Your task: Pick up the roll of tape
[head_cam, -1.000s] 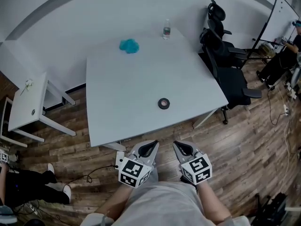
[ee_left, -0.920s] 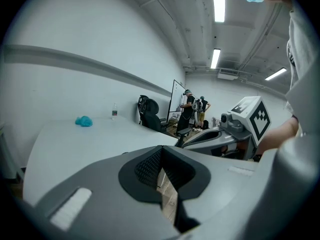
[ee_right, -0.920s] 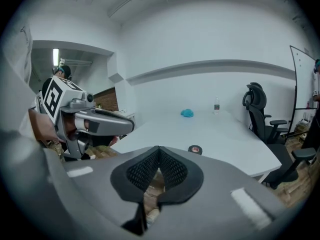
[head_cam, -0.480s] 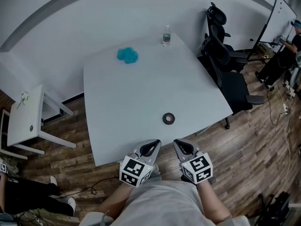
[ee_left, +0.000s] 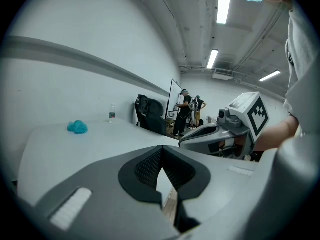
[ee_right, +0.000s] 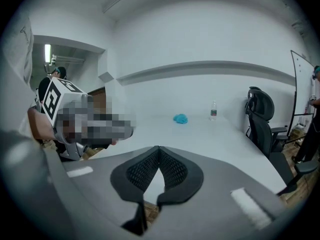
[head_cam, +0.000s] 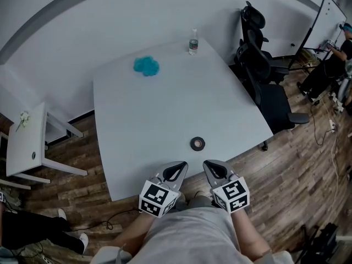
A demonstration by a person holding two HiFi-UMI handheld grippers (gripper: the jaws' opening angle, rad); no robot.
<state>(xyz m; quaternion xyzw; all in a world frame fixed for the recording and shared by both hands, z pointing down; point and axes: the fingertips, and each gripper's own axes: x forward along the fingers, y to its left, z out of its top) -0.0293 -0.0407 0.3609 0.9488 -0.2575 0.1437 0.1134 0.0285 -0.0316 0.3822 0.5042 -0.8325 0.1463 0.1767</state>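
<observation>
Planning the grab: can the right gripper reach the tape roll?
Probably yes: the tape roll lies just ahead of the right gripper, only table between; its shut jaws must open first.

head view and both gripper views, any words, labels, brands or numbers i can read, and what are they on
No text in any view can be read.
Left marker cube: black-and-white square pattern, no letters or digits.
Right marker cube: the same kind of pattern, no letters or digits.
Water bottle: has a label, too small to read.
Roll of tape: no print shows.
Whiteboard: too far off to tell any writing.
</observation>
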